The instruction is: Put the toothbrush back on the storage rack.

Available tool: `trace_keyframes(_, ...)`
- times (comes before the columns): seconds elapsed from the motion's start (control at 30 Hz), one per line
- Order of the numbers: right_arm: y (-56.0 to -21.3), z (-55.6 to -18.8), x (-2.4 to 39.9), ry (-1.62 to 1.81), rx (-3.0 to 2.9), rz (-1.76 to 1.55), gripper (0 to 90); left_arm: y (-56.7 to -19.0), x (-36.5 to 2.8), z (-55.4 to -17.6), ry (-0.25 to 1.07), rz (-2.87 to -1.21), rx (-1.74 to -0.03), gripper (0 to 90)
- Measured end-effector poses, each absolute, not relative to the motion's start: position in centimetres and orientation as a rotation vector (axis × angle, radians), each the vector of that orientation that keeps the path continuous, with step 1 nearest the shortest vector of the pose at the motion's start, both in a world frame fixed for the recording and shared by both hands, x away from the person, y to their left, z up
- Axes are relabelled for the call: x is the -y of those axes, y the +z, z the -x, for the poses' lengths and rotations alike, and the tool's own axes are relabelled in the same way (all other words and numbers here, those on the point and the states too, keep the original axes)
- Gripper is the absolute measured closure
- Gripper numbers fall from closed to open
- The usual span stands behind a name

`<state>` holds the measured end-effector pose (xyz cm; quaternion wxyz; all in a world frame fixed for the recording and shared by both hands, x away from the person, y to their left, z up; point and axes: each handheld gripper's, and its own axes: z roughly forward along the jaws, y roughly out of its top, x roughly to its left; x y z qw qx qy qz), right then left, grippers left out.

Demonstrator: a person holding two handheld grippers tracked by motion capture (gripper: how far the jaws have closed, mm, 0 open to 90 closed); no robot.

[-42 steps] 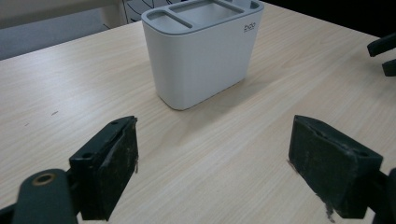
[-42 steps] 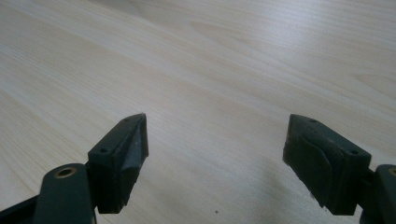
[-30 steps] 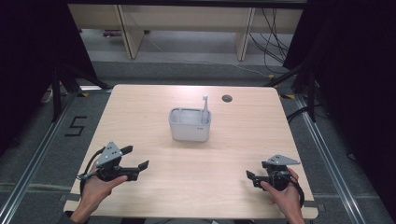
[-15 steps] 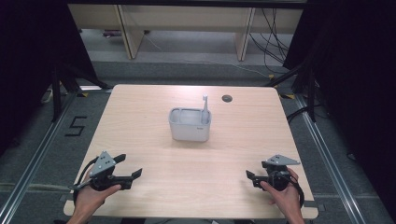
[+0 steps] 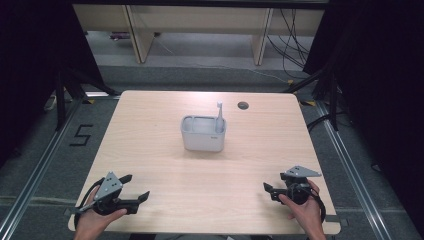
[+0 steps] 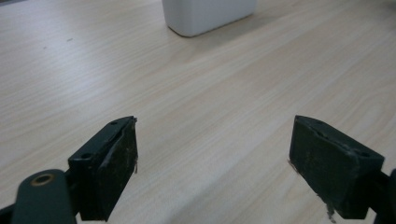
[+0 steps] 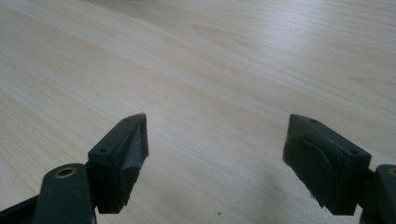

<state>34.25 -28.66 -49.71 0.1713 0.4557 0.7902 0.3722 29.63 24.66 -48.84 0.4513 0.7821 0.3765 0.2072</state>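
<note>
Pale wooden desk (image 5: 150, 130) underneath, both tongs released and empty, white holder (image 5: 202, 133) with upright toothbrush (image 5: 219, 116) well ahead between left tongs (image 5: 134, 189) and right tongs (image 5: 268, 190), roughly equidistant.

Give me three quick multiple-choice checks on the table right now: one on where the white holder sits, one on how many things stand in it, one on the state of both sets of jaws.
1. Where is the white holder on the table?
A. near the middle
B. at the near left corner
C. hanging over the right edge

2. How many items stand up out of the holder?
A. none
B. one
C. three

3. How do the jaws of the left gripper and right gripper stand?
A. both open
B. both shut
C. left shut on the holder

Answers:
1 A, the high view shows it about centred, ahead of both grippers.
2 B, a single toothbrush rises from its right end.
3 A, each gripper view shows bare wood between wide-apart jaws.
</note>
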Motion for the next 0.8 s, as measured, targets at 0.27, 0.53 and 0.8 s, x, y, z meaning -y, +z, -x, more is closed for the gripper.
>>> trace_keyframes(0.27,-49.6,-34.0,28.6,1.064,-2.232,-1.309,22.7,-49.4,-24.9,-28.9,0.508,-1.990,-0.928,15.0)
trace_keyframes(0.53,-49.5,-34.0,28.5,1.063,-2.227,-1.320,22.6,-49.9,-24.9,-28.5,0.516,-2.068,-0.931,15.1)
trace_keyframes(0.8,-49.5,-33.9,28.6,1.060,-2.226,-1.328,22.6,-50.0,-24.7,-28.4,0.522,-2.074,-0.928,15.1)
